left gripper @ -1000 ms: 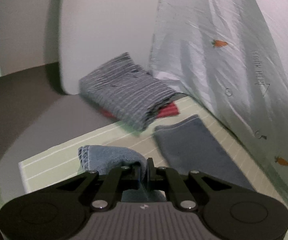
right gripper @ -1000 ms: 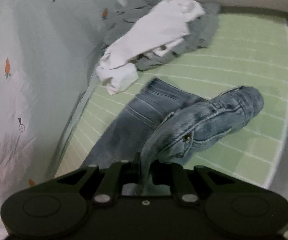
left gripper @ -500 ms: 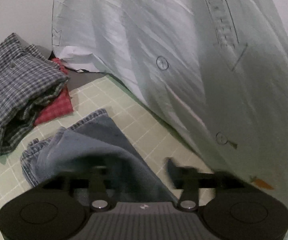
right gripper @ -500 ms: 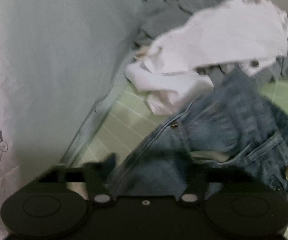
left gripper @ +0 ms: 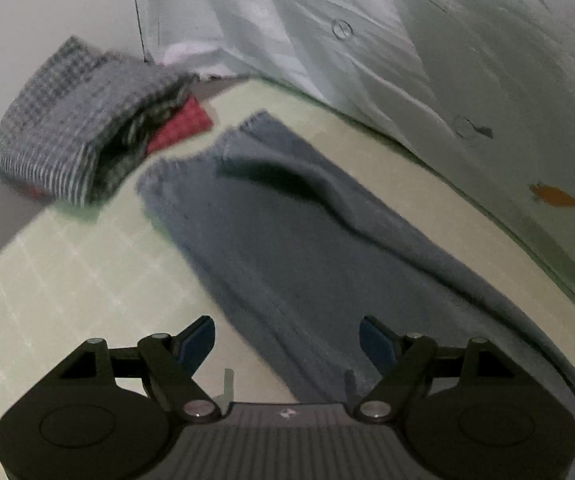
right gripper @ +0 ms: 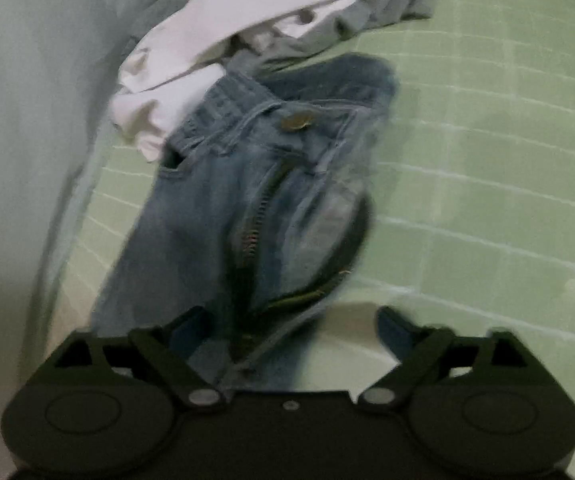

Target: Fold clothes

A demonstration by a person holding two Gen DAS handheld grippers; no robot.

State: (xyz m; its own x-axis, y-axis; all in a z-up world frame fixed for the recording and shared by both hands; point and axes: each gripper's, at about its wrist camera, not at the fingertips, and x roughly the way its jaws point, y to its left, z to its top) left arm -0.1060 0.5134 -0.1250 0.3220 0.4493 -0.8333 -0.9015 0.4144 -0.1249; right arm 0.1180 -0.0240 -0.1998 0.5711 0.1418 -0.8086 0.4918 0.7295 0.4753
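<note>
The jeans (right gripper: 255,200) lie lengthwise on the green checked mat (right gripper: 487,160), both the left gripper (left gripper: 287,344) and right gripper (right gripper: 287,332) spread wide and empty above them; denim looks heavy and limp, best pinched at waistband or hems.

Left gripper (left gripper: 286,340), jaws spread wide, above the jeans (left gripper: 287,248), gripping nothing. The jeans lie lengthwise on a pale green gridded mat (left gripper: 67,272), legs running away from the camera, with a raised fold across the upper leg. Beyond the hems, at upper left, a folded checked shirt (left gripper: 67,132) sits on a red cloth (left gripper: 183,126). A pale sheet (left gripper: 427,60) with small printed carrots hangs along the mat's right edge.
</note>
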